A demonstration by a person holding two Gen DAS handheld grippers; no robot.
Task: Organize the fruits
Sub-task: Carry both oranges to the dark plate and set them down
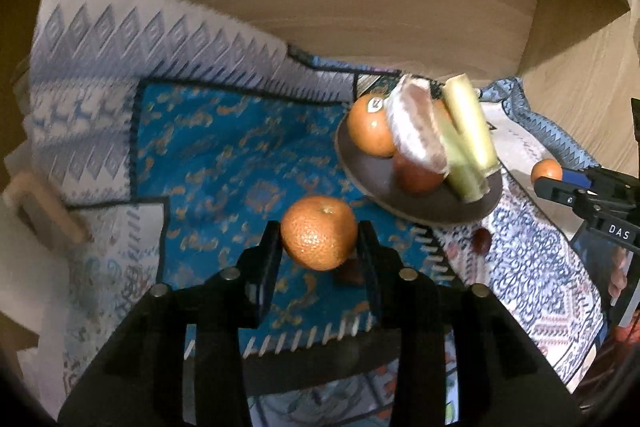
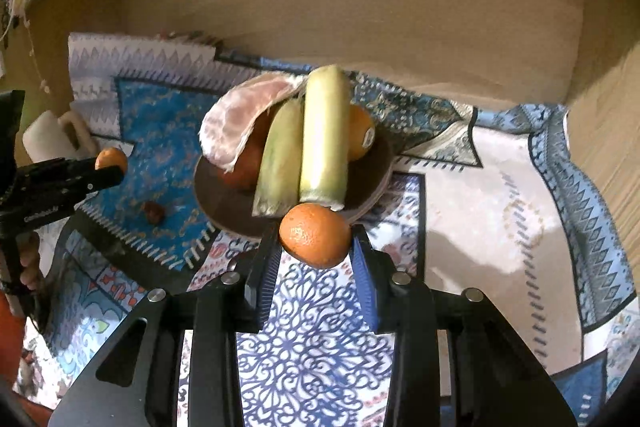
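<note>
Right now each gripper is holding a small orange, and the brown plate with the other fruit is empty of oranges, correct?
Not quite. Left gripper and right gripper each hold a small orange, but the brown plate already carries a stickered orange, per the left wrist view.

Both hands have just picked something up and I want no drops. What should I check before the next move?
1. Left gripper shut on its mandarin: ok.
2. Right gripper shut on its mandarin: ok.
3. Both mandarins off the cloth: ok.
4. Free room on the plate: not ok, piled with fruit.
5. Small dark fruit still loose on the cloth: not ok.
</note>
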